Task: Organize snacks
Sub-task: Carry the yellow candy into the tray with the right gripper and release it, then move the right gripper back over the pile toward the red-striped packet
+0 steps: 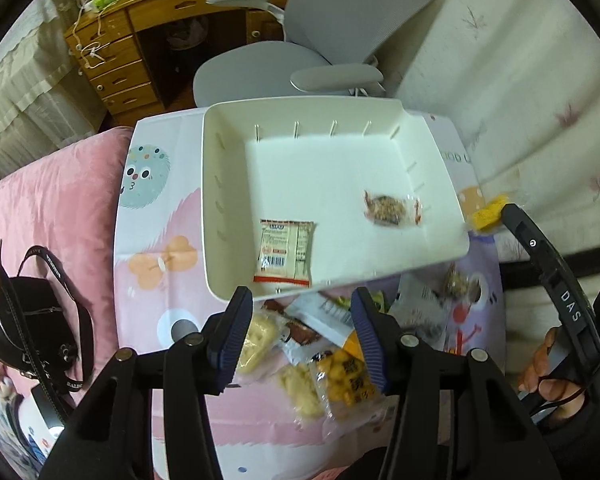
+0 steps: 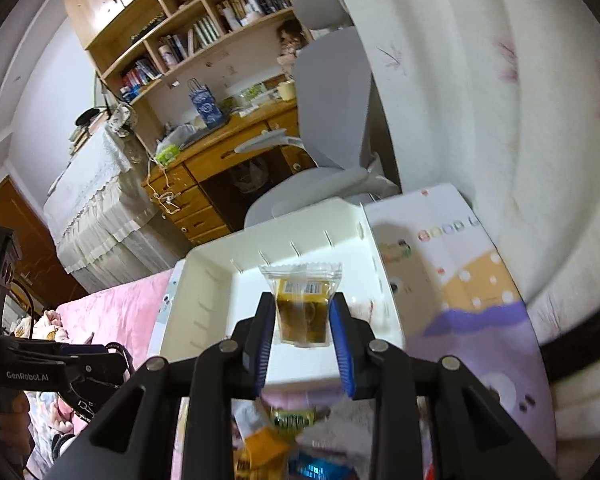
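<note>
Your right gripper (image 2: 302, 314) has its jaws clamped on a clear-wrapped yellow snack packet (image 2: 302, 306), held above the white bin (image 1: 228, 216). Your left gripper (image 1: 300, 320) hovers with jaws apart over the snack pile (image 1: 324, 368) on the surface.

Both wrist views look down close, sharing white bin (image 1: 220, 168) (image 2: 204, 280).

Black gripper arm (image 1: 556, 276) at right of left wrist view: white letters "DAS", power symbol above.
Black gripper body (image 2: 28, 374) at left of right wrist view: "GenRobot.AI".
White-and-red flat snack packet (image 1: 286, 256) in white plastic bin (image 1: 228, 160): barcode, print too small to read.
Clear yellow-filled snack packet (image 2: 302, 304): barcode only.
</note>
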A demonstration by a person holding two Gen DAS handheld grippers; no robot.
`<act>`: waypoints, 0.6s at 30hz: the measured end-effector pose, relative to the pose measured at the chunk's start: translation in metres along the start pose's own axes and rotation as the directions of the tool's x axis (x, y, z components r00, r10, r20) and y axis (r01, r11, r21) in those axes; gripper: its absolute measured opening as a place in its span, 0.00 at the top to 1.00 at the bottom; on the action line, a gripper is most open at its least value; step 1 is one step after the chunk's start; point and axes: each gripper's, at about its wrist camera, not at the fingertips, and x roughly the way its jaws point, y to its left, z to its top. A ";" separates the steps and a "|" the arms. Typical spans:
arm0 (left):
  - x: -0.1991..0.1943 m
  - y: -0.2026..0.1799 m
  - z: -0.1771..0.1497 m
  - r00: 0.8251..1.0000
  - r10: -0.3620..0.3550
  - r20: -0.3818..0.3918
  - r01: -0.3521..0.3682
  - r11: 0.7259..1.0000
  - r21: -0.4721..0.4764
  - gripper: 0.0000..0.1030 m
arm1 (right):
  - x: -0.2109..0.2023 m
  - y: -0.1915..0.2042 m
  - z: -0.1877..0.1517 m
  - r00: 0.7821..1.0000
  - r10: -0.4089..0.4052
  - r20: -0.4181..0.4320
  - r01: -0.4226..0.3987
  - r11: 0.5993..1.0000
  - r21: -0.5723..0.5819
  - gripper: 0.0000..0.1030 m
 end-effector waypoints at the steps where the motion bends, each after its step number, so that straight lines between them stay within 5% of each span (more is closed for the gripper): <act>1: 0.002 0.001 0.001 1.000 0.004 0.004 -0.004 1.000 -0.016 0.51 | 0.002 -0.001 0.001 1.000 0.004 0.001 -0.004 1.000 -0.007 0.57; 3: 0.004 0.002 0.000 1.000 0.009 0.000 -0.009 0.999 -0.034 0.51 | 0.009 -0.001 0.004 1.000 -0.006 -0.015 0.006 1.000 -0.020 0.41; 18: 0.006 0.003 -0.039 0.999 0.037 -0.028 -0.040 0.993 -0.111 0.51 | -0.002 -0.019 -0.009 0.998 0.005 -0.056 -0.003 1.000 0.025 0.40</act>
